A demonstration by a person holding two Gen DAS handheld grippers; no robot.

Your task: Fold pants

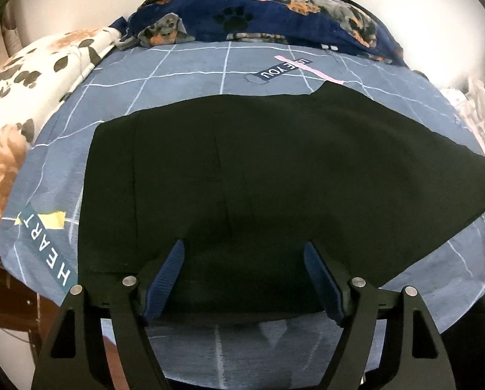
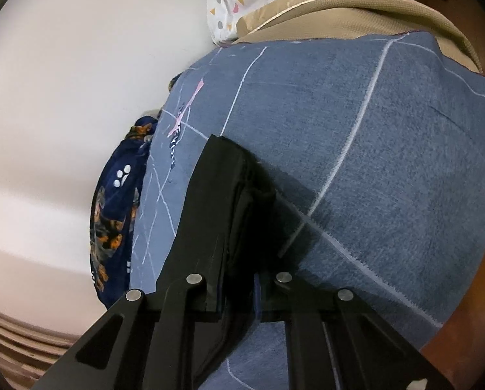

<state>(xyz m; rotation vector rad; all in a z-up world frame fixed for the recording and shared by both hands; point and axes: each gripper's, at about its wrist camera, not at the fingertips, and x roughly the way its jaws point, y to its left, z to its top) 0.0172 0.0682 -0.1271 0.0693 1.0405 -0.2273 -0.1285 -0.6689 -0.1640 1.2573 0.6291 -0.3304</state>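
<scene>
1. Pants (image 1: 274,169): black, spread flat across the middle of the bed, taking up most of the left wrist view; one edge runs off toward the right side of that view. In the right wrist view a folded, layered edge of the same black cloth (image 2: 242,201) is lifted slightly off the cover.
2. Bed cover (image 1: 184,74): grey-blue with thin white grid lines, a pink stripe and printed word labels; it lies under the pants.
3. Left gripper (image 1: 244,253): jaws stand wide apart, blue ribbed pads (image 1: 164,279) visible on both sides; it hangs over the near edge of the pants with nothing clamped between the pads.
4. Right gripper (image 2: 239,227): jaws drawn nearly together, pinching the layered edge of the pants between them.
5. Navy blanket (image 1: 268,9): dog and paw prints, bunched at the far side of the bed.
6. Cream blanket (image 1: 24,74): dark paw prints, at the left of the bed.
7. Beige cushion (image 2: 356,9): at the far end of the cover in the right wrist view, with a white patterned cloth (image 2: 242,0) beside it.
</scene>
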